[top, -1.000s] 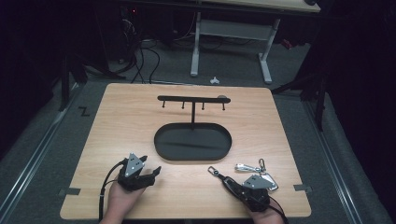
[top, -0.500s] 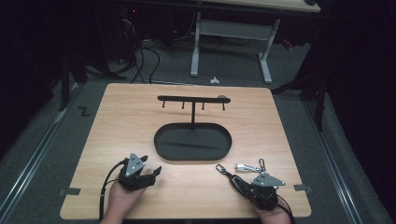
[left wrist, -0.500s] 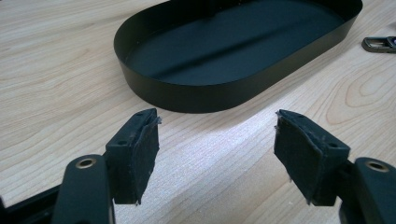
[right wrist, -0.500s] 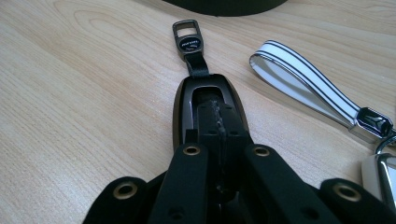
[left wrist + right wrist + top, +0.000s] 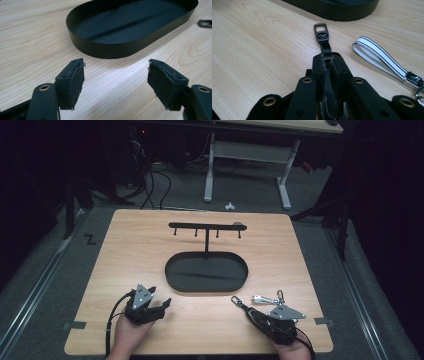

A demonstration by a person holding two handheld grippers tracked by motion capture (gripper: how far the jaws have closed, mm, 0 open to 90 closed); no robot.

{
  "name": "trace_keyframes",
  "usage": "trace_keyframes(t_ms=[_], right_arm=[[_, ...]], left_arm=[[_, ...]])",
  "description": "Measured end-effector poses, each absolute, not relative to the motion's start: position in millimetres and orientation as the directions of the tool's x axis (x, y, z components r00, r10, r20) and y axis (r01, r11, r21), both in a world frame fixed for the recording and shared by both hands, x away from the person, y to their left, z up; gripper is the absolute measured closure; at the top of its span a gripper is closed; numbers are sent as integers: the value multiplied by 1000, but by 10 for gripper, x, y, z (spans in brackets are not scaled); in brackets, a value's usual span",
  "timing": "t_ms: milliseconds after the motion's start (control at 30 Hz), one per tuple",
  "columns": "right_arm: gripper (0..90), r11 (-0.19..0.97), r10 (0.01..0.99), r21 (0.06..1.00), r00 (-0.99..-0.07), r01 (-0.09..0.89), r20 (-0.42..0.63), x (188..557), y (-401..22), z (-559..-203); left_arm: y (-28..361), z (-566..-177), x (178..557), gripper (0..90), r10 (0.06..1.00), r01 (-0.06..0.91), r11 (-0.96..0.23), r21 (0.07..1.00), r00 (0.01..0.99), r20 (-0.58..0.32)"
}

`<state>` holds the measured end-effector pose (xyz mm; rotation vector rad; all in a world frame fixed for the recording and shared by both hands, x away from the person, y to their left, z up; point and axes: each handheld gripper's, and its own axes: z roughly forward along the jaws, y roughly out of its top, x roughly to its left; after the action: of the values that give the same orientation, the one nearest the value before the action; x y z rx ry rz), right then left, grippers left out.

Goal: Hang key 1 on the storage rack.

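Both hands come in from the near edge, held low. The left gripper [image 5: 159,304] stands wide apart, nothing between. The right gripper [image 5: 329,65] is nearly closed, its jaws just eased slightly apart.

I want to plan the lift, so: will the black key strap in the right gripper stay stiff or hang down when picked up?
The black key strap is thin with a metal buckle end, so it will probably droop. It looks light. The right gripper pinches only one end, its jaws having just opened slightly, so the strap may slip or swing.
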<state>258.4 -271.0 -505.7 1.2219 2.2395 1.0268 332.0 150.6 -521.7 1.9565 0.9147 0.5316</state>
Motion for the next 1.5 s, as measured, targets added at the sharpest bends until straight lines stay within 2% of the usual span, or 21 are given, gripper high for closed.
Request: trace_keyframes(t_ms=[333,500,933,967,1033,1233,1500], right_arm=[[631,425,812,689,-584,587,-4,2725,-2598,-4914],[541,500,796,607,-604,618,-39,2800,-2487,-4829],[425,594,782,418,-615,687,-100,2976,-2309,-4703],[406,610,777,363,-621,704,-102,3043,-2286,-4690],[402,613,776,346,-623,710,-96,3067,-2280,-4689],[380,617,781,215,-622,757,-54,3252,-2208,-4724],[376,646,761,146,-646,749,-53,3387,-2143,-4734]], left_arm=[[1540,-5204,3323,294,772,385,-333,861,636,14],[1547,-5201,3325,292,768,382,-338,860,640,18],[1526,-5211,3329,292,754,376,-343,861,657,14],[1524,-5209,3328,292,752,375,-343,861,659,13],[1524,-5207,3327,292,750,375,-344,861,661,12],[1527,-5205,3328,292,747,373,-338,864,665,5],[1514,-5210,3331,292,738,369,-345,863,675,6]])
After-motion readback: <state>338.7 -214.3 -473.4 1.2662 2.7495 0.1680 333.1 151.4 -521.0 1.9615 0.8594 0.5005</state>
